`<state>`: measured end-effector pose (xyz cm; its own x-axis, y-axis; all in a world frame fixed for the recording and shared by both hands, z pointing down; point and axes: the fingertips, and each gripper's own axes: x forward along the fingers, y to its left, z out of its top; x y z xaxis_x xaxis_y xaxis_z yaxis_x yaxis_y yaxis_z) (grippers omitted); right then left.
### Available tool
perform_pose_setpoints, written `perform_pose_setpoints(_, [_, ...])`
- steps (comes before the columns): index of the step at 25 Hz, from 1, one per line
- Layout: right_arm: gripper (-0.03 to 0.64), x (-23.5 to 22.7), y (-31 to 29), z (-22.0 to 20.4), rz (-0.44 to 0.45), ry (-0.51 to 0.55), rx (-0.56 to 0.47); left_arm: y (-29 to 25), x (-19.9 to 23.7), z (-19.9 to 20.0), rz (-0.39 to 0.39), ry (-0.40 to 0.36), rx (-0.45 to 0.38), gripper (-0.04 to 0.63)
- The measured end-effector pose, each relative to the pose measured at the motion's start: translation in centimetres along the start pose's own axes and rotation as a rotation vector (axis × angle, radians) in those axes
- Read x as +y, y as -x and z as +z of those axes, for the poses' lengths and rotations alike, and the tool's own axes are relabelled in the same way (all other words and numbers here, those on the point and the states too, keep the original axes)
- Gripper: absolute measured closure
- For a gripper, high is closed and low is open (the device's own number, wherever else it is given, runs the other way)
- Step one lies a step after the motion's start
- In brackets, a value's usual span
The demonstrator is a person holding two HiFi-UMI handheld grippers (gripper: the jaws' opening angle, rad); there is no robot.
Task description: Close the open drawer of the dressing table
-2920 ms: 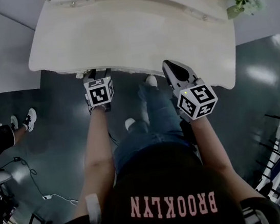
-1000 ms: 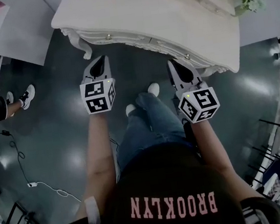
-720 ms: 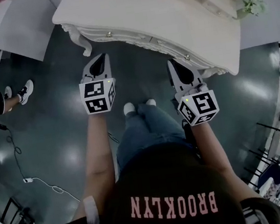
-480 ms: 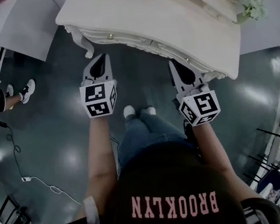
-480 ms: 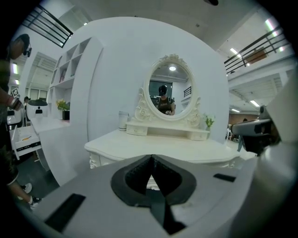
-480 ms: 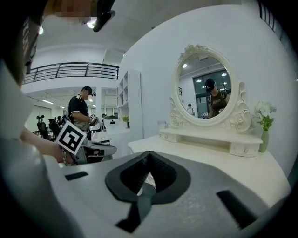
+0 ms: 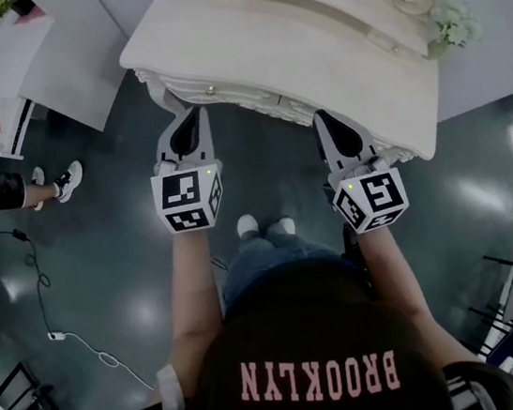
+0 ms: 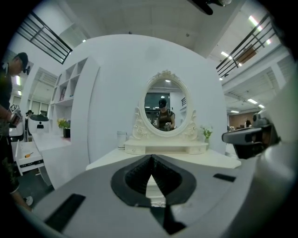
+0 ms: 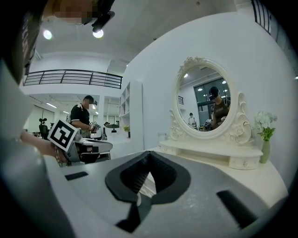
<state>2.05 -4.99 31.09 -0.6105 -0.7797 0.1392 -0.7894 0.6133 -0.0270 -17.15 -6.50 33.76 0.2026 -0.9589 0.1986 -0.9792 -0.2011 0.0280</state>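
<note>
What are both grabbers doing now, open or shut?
Left gripper: shut, holding nothing.
Right gripper: shut, holding nothing.

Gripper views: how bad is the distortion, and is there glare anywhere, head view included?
Left gripper view: strong fisheye with black corners, but the mirror is sharp. Right gripper view: the same bending, and a ceiling lamp flares. Head view: dim, with soft glare patches on the floor.

Open-plan studio or lab hall, mezzanine railing (image 9: pixel 70 76), ceiling strip lights (image 8: pixel 253 21), cable (image 7: pixel 92 350) trailing over dark floor (image 7: pixel 122 256) (white partition wall (image 8: pixel 139 69) too), cluttered worktop (image 7: pixel 0 65)
</note>
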Motion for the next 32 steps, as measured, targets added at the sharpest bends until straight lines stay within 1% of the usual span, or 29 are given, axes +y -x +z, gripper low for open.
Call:
perform_pose_setpoints(7, [0.620,-0.2,0.6,2.8,0.006,0.020,-0.080,1.3,-1.0,4.1,0.004,-0.046,-0.073,0.591])
perform_pose_setpoints(10, [0.620,-0.5,0.6,3.5,-0.009,0.031,-0.096,1.6,-1.2,5.7,0.008,-0.071,-0.103,0.591])
perform_pose_setpoints(13, [0.620,-0.5,0.9,3.2,-0.019,0.028,-0.099,2.0,-1.7,6.6,0.007,-0.090,-0.116,0.591])
perform_pose_setpoints(17, [0.620,-0.3,1.4,2.2,-0.030,0.022,-0.083,2.4,-2.5,7.1,-0.014,-0.106,-0.126,0.591])
perform_pose_setpoints(20, [0.620,-0.6,1.6,2.7,-0.045,0.019,-0.104,2.7,-2.8,6.8,-0.023,-0.111,-0.125,0.591])
perform_pose_setpoints(26, [0.620,-1.3,2.2,2.8,-0.066,0.010,-0.110,2.8,-3.0,7.0,-0.026,-0.109,-0.129,0.591])
perform_pose_setpoints(32, [0.620,-1.4,2.3,2.4,-0.066,0.011,-0.104,2.5,-3.3,6.5,-0.032,-0.101,-0.125,0.591])
